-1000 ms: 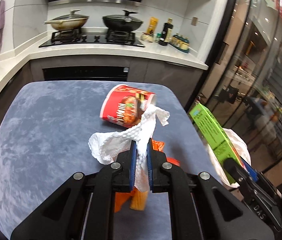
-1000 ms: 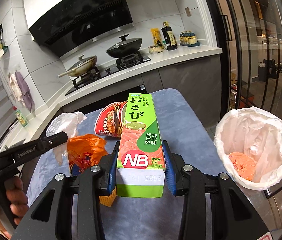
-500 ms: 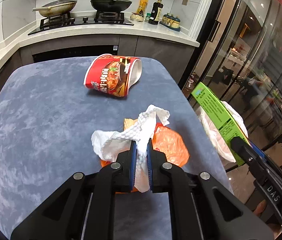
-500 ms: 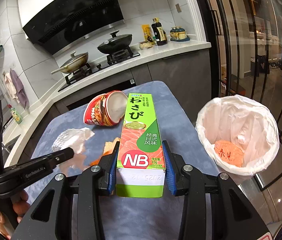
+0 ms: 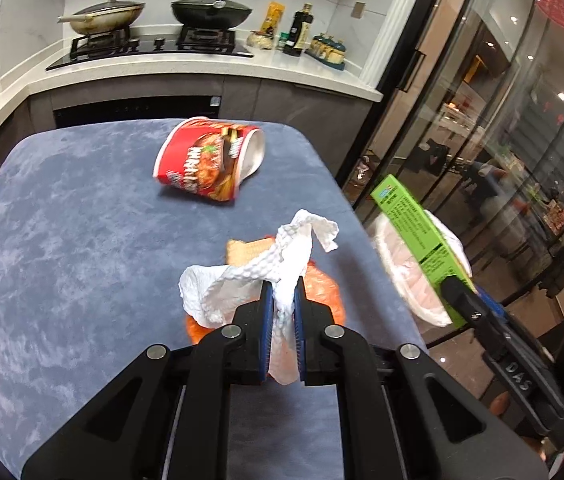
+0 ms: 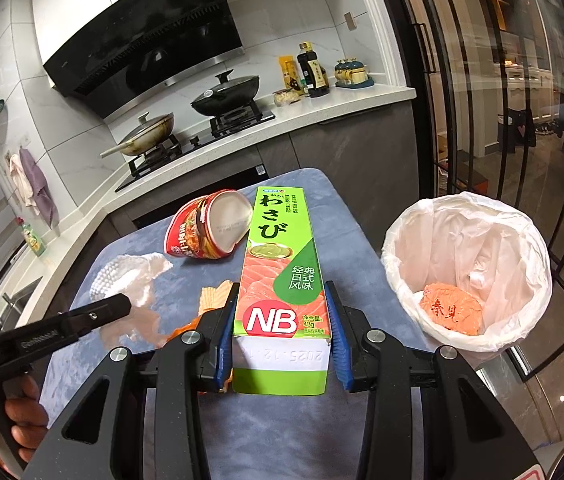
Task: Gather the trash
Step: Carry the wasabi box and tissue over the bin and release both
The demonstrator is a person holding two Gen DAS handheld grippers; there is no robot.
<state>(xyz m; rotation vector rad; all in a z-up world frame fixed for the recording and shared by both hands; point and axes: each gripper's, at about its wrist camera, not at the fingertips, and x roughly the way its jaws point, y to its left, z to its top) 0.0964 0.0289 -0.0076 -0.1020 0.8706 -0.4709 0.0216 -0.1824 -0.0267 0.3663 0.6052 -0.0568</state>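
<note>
Moved since earlier: both grippers have drifted sideways toward the bin side of the table, so the bin's mouth now shows wider in the right wrist view and the noodle cup sits farther from the tissue in the left wrist view.
Left gripper [image 5: 282, 300]: clamped tight on a crumpled white paper tissue [image 5: 266, 276], which sticks up and out past the blue pads, held above the table.
Right gripper [image 6: 282, 320]: pads pressed on both long sides of a green wasabi box [image 6: 282, 264], carried lengthwise, its far end pointing away from the camera.
Landmark: trash bin [image 6: 529, 240], lined with a white bag, standing just off the table's right edge.
Wasabi box vs bin: just left of the rim, not over the mouth.
Tissue vs bin: farther left, beyond the box, over the table.
Inside bin: an orange wrapper [image 6: 451, 310] at the bottom.
Table [image 5: 62, 260]: blue-grey cloth, left of the bin.
Noodle cup [image 5: 210, 160]: red, lying on its side on the far part of the table, well apart from the bin.
Orange bag [image 5: 323, 288]: on the table under the tissue, near the edge facing the bin.
</note>
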